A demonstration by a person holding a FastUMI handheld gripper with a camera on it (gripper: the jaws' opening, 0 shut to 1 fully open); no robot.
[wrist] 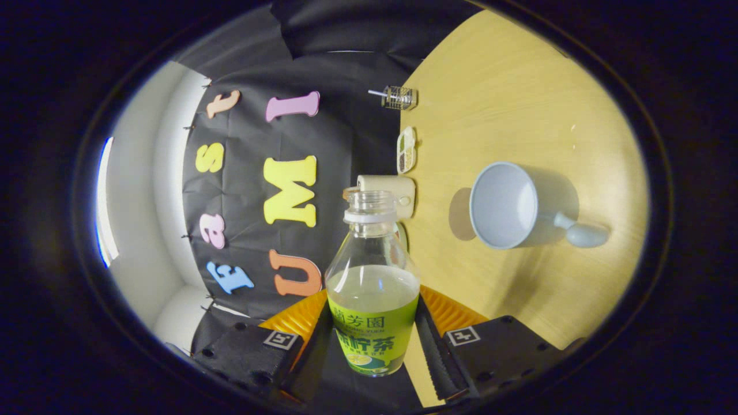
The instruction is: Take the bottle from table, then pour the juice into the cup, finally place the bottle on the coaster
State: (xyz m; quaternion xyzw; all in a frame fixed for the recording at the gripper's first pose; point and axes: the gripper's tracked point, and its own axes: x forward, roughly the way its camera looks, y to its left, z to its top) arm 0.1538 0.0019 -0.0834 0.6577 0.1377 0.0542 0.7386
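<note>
Pale wood desk (519, 86) looks rolled sideways in our view, so we've got the whole thing tilted. Our claw (372, 340) is clamped on the bottle (372, 288), both fingers squeezing its label, cap off, yellowish juice roughly halfway up. The grey cup (504, 204) sits on the desk beyond the fingers, well apart from the bottle's mouth, handle pointing away.

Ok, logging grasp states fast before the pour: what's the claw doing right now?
Claw: closed on the bottle, one finger pressing each side of its labelled lower half; bottle uncapped, part full, rolled sideways with the claw, cup beyond.
</note>
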